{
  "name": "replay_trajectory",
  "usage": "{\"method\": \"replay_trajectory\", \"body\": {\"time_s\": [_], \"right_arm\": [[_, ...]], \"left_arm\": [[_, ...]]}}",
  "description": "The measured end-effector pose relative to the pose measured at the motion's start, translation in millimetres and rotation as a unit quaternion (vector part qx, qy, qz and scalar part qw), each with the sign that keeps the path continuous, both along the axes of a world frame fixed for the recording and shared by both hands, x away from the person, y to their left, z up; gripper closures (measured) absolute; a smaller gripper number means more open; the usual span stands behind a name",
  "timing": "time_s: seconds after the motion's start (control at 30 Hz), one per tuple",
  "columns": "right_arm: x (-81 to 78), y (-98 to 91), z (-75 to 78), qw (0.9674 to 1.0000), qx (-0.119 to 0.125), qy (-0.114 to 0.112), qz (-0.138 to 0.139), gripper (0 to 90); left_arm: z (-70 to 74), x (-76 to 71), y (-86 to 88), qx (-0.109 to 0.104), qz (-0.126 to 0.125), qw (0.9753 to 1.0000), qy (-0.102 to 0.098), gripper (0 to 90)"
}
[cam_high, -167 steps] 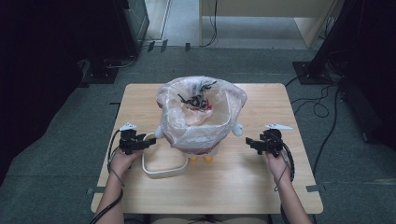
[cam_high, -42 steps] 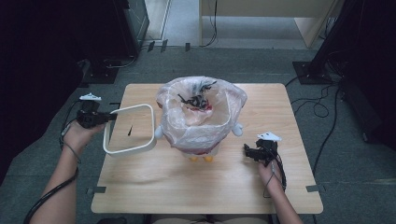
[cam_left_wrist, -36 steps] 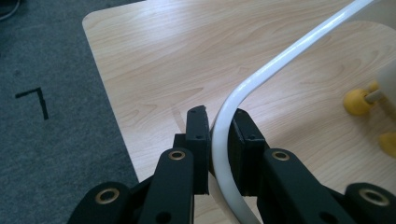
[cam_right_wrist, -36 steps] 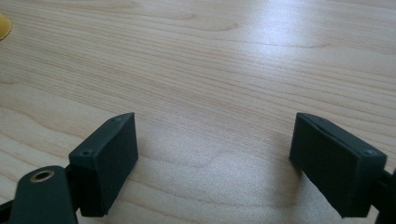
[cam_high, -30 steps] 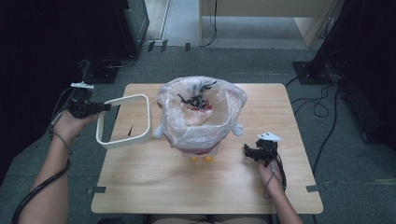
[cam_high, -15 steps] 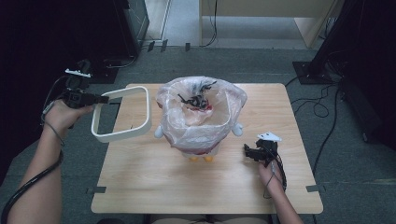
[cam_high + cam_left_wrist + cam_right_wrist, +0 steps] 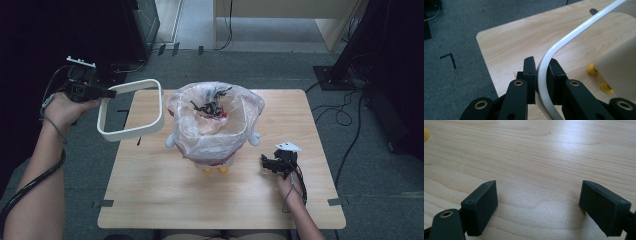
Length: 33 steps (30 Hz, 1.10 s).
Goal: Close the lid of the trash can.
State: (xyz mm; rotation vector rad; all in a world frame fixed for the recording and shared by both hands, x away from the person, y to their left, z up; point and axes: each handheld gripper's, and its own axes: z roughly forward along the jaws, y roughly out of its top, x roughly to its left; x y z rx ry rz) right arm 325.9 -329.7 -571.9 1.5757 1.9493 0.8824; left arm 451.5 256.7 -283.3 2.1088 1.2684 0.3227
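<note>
A white rounded-square ring (image 7: 132, 132) hangs in the air over the table's far left corner, tilted, with my left gripper (image 7: 107, 93) shut on its left edge. In the left gripper view the two black pads (image 7: 529, 72) pinch the ring's white rim (image 7: 543, 82). To the ring's right, a small bin with yellow feet (image 7: 215, 169) stands mid-table, lined with a clear plastic bag (image 7: 210, 131) that holds dark scraps. My right gripper (image 7: 265, 162) rests low on the table right of the bin, jaws open with only bare wood between them (image 7: 539, 197).
The wooden table (image 7: 150, 200) stands on grey carpet. Black cables (image 7: 345, 112) lie on the floor at the right, and dark equipment stands at the far left and right. Black tape marks (image 7: 449, 58) lie on the carpet beside the table.
My left gripper has carried the ring upward and a little further left, away from the tabletop. The right gripper has stayed where it was.
</note>
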Motion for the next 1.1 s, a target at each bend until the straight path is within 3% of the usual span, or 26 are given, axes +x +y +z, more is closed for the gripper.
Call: {"method": "replay_trajectory", "body": {"time_s": [0.3, 0.5, 0.63, 0.73, 0.93, 1.1], "right_arm": [[0.0, 0.0, 0.0, 1.0000, 0.000, 0.000, 0.001, 14.9], [0.0, 0.0, 0.0, 1.0000, 0.000, 0.000, 0.000, 14.9], [0.0, -0.1, 0.0, 1.0000, 0.000, 0.000, 0.001, 14.9], [0.0, 0.0, 0.0, 1.0000, 0.000, 0.000, 0.000, 14.9], [0.0, 0.0, 0.0, 1.0000, 0.000, 0.000, 0.000, 14.9], [0.0, 0.0, 0.0, 1.0000, 0.000, 0.000, 0.000, 14.9]], "left_arm": [[20.3, 9.7, -30.5, -0.014, -0.019, 0.9997, -0.001, 80.1], [34.6, 12.3, -39.4, -0.014, -0.017, 0.9998, 0.002, 80.1], [43.1, 11.3, -46.2, -0.026, -0.023, 0.9994, 0.003, 80.1], [45.2, 11.7, -53.2, -0.026, -0.028, 0.9993, 0.005, 80.1], [44.3, 13.4, -72.1, -0.057, -0.058, 0.9967, 0.011, 80.1], [40.9, 16.6, -89.3, -0.070, -0.074, 0.9947, 0.018, 80.2]]}}
